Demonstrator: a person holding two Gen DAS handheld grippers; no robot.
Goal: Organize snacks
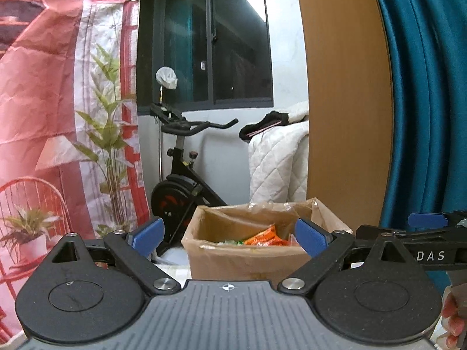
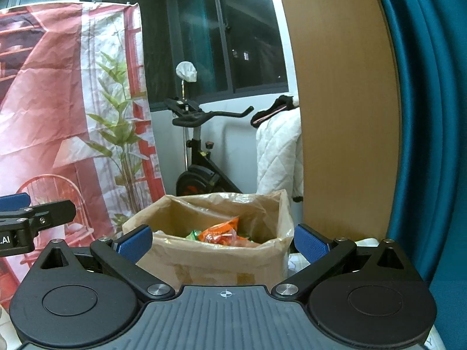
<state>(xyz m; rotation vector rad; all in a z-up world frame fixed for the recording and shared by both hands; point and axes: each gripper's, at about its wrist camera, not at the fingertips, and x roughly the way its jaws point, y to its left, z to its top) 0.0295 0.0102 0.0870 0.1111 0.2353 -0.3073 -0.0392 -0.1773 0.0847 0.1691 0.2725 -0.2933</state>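
Observation:
An open cardboard box (image 1: 221,261) lined with clear plastic stands just ahead of both grippers. Orange snack packets (image 1: 265,237) and a green one lie inside it. The box (image 2: 204,262) and its orange packets (image 2: 220,233) also show in the right wrist view. My left gripper (image 1: 229,237) is open and empty, its blue pads either side of the box opening. My right gripper (image 2: 223,242) is open and empty, level with the box's near wall. The right gripper's arm (image 1: 420,242) shows at the right edge of the left view; the left gripper's arm (image 2: 29,221) at the left edge of the right view.
A black exercise bike (image 1: 181,180) stands behind the box under a dark window. A pink printed backdrop (image 1: 58,116) hangs at the left. A wooden panel (image 1: 347,102) and teal curtain (image 1: 429,102) rise at the right. A white quilt (image 1: 277,163) drapes behind the box.

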